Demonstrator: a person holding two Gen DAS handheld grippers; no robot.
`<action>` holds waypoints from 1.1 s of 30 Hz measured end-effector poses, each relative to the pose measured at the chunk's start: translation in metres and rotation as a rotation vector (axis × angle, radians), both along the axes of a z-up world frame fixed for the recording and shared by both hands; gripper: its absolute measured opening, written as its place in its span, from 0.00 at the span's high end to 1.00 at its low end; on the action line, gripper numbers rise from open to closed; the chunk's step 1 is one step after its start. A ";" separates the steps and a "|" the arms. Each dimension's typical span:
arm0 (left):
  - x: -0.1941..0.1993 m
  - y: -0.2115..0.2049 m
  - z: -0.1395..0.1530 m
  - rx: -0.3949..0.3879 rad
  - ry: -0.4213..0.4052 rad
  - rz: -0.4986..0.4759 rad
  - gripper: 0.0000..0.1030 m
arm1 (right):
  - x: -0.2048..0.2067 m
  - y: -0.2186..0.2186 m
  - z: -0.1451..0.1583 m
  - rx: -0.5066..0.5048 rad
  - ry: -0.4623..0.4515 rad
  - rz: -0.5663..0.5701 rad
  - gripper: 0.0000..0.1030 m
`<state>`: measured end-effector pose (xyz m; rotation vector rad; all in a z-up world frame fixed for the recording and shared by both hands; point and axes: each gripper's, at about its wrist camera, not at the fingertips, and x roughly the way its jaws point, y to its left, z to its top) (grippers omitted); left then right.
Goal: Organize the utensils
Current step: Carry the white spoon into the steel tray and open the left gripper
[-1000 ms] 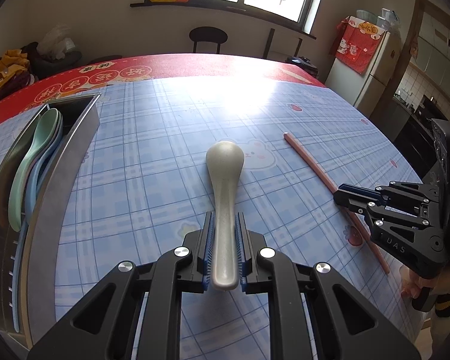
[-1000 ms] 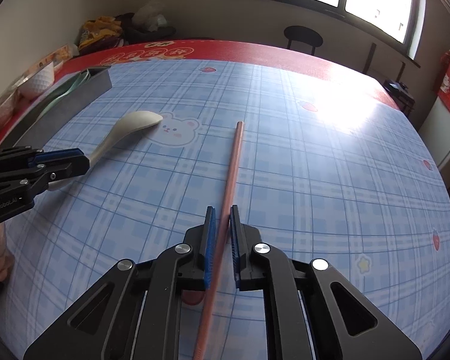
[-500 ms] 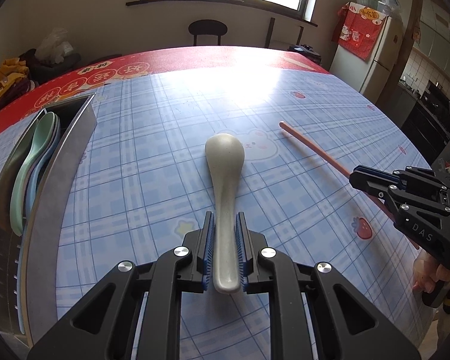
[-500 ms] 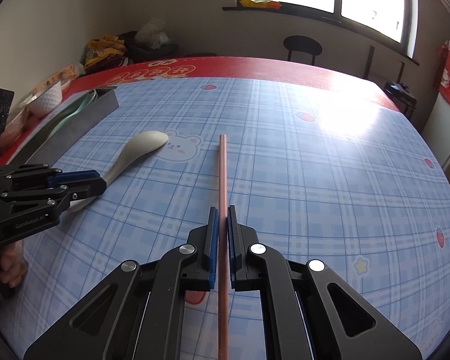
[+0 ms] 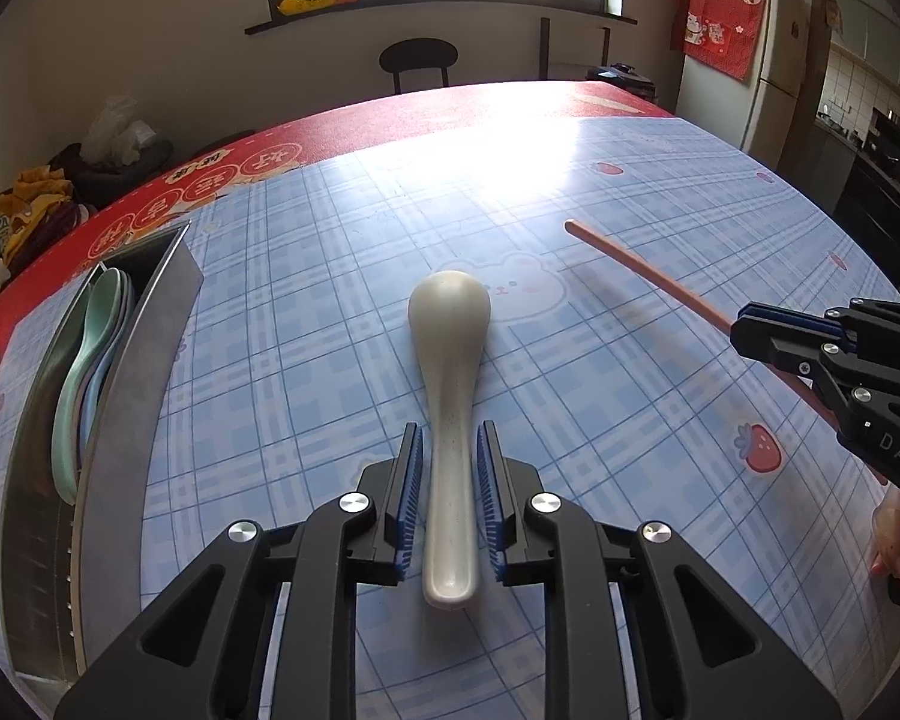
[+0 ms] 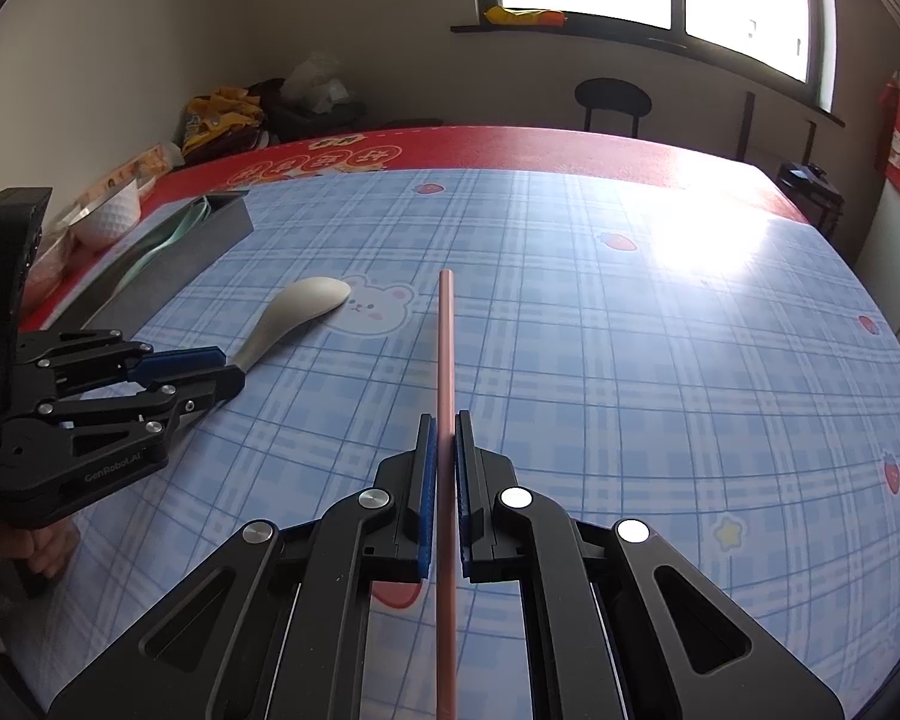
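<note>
A pale grey ceramic spoon lies bowl-down on the blue checked tablecloth. Its handle runs between the fingers of my left gripper, which is open with a small gap on each side of the handle. My right gripper is shut on a pink chopstick and holds it lifted off the table, pointing forward. The spoon and the left gripper also show at the left of the right wrist view. The chopstick and the right gripper show at the right of the left wrist view.
A metal utensil tray stands at the table's left edge with green and blue spoons in it; it also shows in the right wrist view. A white bowl sits beyond it. A red cloth covers the far side.
The right gripper closed on the chopstick and lifted it off the table. The left gripper's fingers have opened slightly around the spoon handle. Both views have tilted up.
</note>
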<state>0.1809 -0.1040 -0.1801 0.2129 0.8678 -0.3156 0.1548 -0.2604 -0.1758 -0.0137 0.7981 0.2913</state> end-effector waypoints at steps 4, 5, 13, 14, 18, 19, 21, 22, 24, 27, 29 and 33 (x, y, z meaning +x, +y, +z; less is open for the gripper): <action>-0.001 0.001 0.000 -0.002 -0.006 0.000 0.85 | 0.000 -0.001 0.001 0.005 -0.002 -0.002 0.94; -0.003 0.000 0.000 0.003 -0.012 -0.002 0.87 | 0.000 -0.001 0.001 0.007 -0.003 -0.004 0.94; -0.005 0.019 0.005 -0.084 -0.021 0.036 0.87 | 0.002 -0.006 -0.001 0.030 0.009 -0.013 0.94; -0.006 0.020 0.007 -0.096 -0.028 0.033 0.87 | 0.002 -0.007 -0.001 0.033 0.011 -0.014 0.94; -0.013 0.021 0.014 -0.112 -0.063 0.017 0.87 | 0.003 -0.009 -0.001 0.044 0.012 -0.014 0.94; -0.014 0.022 0.016 -0.118 -0.066 0.017 0.87 | 0.002 -0.009 -0.001 0.047 0.010 -0.012 0.94; -0.017 0.025 0.025 -0.149 -0.067 0.012 0.87 | 0.001 -0.011 0.000 0.055 0.005 -0.010 0.94; -0.019 0.027 0.031 -0.155 -0.075 0.011 0.87 | 0.000 -0.011 0.000 0.059 0.003 -0.008 0.94; -0.024 0.029 0.042 -0.156 -0.102 0.005 0.87 | 0.000 -0.013 0.000 0.073 0.000 -0.003 0.94; -0.029 0.039 0.055 -0.167 -0.122 0.009 0.87 | -0.002 -0.017 0.002 0.091 -0.008 0.000 0.94; -0.029 0.048 0.060 -0.174 -0.124 0.022 0.87 | -0.004 -0.018 0.004 0.105 -0.021 0.006 0.94; -0.032 0.076 0.063 -0.197 -0.112 0.061 0.87 | -0.006 -0.022 0.005 0.132 -0.026 0.012 0.94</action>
